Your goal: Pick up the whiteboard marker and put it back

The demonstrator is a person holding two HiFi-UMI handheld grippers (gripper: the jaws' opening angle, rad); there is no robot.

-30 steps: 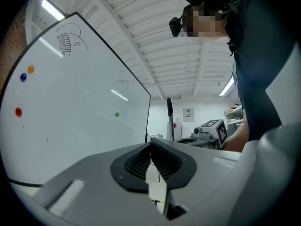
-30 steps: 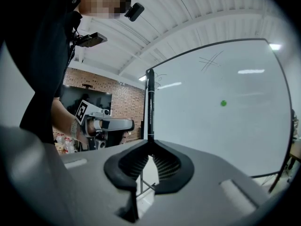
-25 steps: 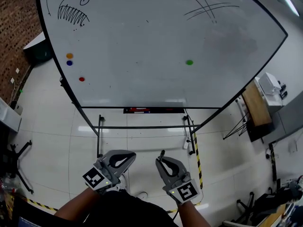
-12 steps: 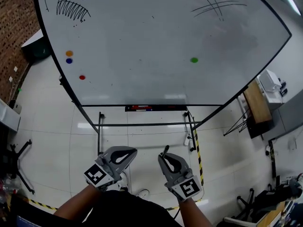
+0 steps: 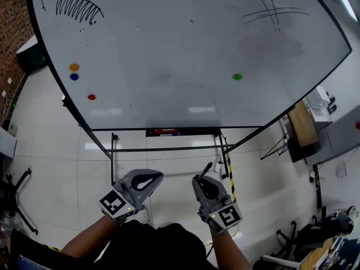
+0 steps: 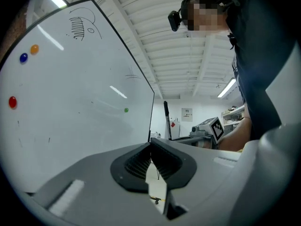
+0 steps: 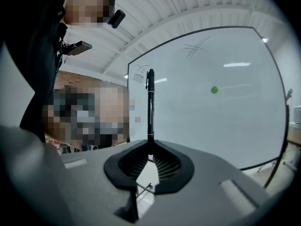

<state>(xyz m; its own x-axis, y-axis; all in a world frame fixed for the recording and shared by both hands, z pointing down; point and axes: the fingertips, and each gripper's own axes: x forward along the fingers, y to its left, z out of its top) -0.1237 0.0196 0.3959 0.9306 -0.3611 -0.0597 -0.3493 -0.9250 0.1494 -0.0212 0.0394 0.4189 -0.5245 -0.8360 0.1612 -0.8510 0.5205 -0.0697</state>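
A black whiteboard marker [image 7: 150, 108] stands upright from the tips of my right gripper [image 7: 150, 149], which is shut on its lower end. In the head view the marker [image 5: 206, 169] leans up and to the right from the right gripper [image 5: 199, 180], low in the picture, well short of the whiteboard [image 5: 185, 49]. The board's pen tray [image 5: 181, 132], with a red item in it, runs under its lower edge. My left gripper [image 5: 159, 177] is beside the right one, shut with nothing between its pads; its own view shows the closed tips [image 6: 151, 146] and the marker [image 6: 166, 119] beyond.
The whiteboard carries line drawings, orange [image 5: 74, 67], blue [image 5: 74, 77], red [image 5: 91, 97] and green [image 5: 237, 77] magnets. Its black stand frame [image 5: 112, 156] is on the white tiled floor. Yellow-black tape [image 5: 230, 176], a wooden desk [image 5: 300, 129] at right, a brick wall at left.
Both grippers have shifted slightly right and toward the board. The marker in the right gripper now tilts to the right. Both stay shut.
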